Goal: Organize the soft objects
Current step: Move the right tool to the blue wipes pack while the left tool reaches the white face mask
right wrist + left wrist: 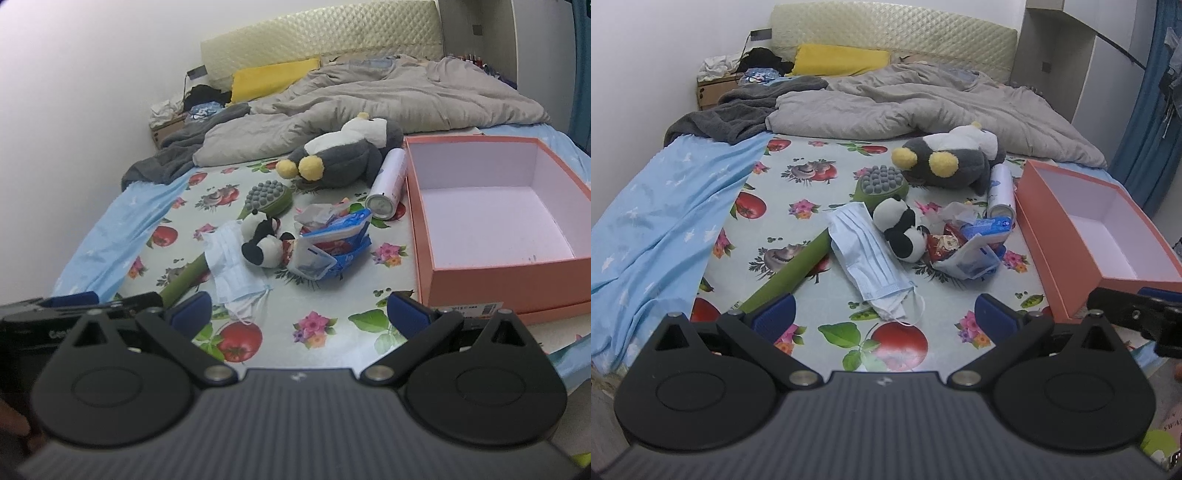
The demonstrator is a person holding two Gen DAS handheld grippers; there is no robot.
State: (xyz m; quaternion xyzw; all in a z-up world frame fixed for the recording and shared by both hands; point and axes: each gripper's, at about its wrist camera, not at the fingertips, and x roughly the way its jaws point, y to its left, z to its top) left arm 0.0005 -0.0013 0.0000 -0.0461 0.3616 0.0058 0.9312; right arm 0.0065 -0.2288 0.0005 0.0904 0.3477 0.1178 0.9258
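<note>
A grey penguin plush (955, 157) (343, 155) lies on the fruit-print sheet (798, 221) (332, 295). A small panda plush (901, 229) (264, 240) lies in front of it, beside a blue face mask (871, 262) (232, 266) and a tissue pack (975, 247) (332, 243). An open pink box (1089, 225) (495, 221) stands empty at the right. My left gripper (884, 317) and right gripper (299, 310) are both open and empty, hovering near the bed's front edge, apart from all objects.
A green massage hammer (820, 243) (266, 199) and a white spray can (1001, 188) (388, 181) lie among the items. A grey duvet (923, 99) (388, 96), dark blanket (731, 114) and yellow pillow (842, 59) are behind. A blue sheet (657, 214) lies left.
</note>
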